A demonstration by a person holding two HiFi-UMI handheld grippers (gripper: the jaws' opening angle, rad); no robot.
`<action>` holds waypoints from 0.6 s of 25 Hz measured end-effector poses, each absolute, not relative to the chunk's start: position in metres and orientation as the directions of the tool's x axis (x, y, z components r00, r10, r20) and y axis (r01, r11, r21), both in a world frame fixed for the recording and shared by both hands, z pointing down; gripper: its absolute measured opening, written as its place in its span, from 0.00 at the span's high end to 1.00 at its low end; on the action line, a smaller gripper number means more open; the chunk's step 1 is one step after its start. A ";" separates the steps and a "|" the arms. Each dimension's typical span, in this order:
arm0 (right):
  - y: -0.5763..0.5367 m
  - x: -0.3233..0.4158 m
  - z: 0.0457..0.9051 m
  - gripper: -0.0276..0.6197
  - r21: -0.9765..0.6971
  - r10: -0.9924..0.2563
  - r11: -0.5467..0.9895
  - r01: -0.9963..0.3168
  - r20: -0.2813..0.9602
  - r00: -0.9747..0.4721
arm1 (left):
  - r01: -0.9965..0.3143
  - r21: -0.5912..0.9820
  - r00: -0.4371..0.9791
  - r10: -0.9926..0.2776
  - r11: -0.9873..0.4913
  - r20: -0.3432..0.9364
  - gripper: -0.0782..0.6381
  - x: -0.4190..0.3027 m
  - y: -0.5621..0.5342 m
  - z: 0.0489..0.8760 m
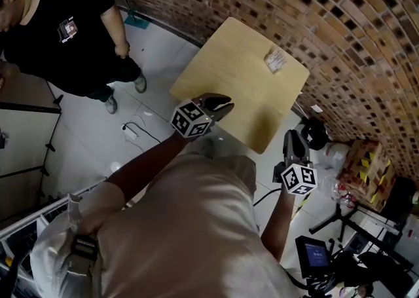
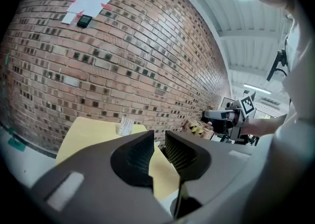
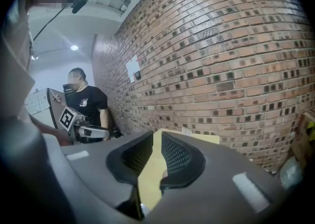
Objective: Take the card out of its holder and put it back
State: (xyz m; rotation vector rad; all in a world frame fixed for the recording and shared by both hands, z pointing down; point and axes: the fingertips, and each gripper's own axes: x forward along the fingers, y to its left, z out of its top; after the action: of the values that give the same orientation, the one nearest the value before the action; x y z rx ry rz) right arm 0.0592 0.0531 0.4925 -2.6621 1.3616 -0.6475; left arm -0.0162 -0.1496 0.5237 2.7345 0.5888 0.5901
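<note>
While nothing grips it, the card holder (image 1: 275,60) lies at the table's (image 1: 229,77) far corner.
Head view: it sits askew. Left gripper view: left tool (image 2: 157,138) narrowly open and empty, card holder lengthwise toward the brick wall (image 2: 147,60). Right gripper view: right tool (image 3: 157,142) likewise, bystander (image 3: 87,104) beyond.

The wooden table (image 1: 229,74) is bare from its near edge up to the card holder (image 1: 275,60), which sits alone by the far right corner, so the way in from the near and left sides is open. The brick wall (image 1: 308,2) closes the far and right sides close behind the holder. The left gripper (image 1: 219,102) hangs over the near left edge. The right gripper (image 1: 294,141) is off the near right corner. A standing person (image 1: 62,25) fills the floor at far left, and a cardboard box (image 1: 366,162) and stand legs (image 1: 337,219) crowd the floor at right.
</note>
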 end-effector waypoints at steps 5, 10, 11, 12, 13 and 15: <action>0.050 0.068 0.498 0.87 -0.259 -0.783 -0.605 -0.753 0.361 0.506 | 0.338 0.370 0.824 0.463 -0.865 0.328 0.76 -0.006 -0.149 0.527; 0.044 0.086 0.498 0.87 -0.263 -0.799 -0.585 -0.767 0.351 0.488 | 0.312 0.386 0.816 0.453 -0.868 0.359 0.76 0.003 -0.145 0.542; 0.044 0.092 0.499 0.87 -0.267 -0.803 -0.580 -0.770 0.349 0.484 | 0.308 0.386 0.814 0.451 -0.869 0.366 0.76 0.006 -0.143 0.544; 0.045 0.098 0.501 0.87 -0.270 -0.806 -0.575 -0.773 0.347 0.479 | 0.305 0.385 0.813 0.449 -0.871 0.372 0.76 0.010 -0.140 0.546; 0.047 0.106 0.504 0.87 -0.273 -0.810 -0.570 -0.775 0.348 0.473 | 0.300 0.383 0.813 0.444 -0.874 0.376 0.76 0.014 -0.137 0.547; 0.049 0.122 0.510 0.87 -0.279 -0.818 -0.556 -0.783 0.355 0.453 | 0.280 0.378 0.818 0.426 -0.882 0.387 0.76 0.024 -0.132 0.549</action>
State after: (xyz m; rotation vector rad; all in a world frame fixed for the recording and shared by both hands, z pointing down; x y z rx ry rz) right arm 0.1221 0.0494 0.5101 -2.6135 1.4422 -0.7037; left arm 0.0236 -0.1322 0.5492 2.6969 0.5381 0.6781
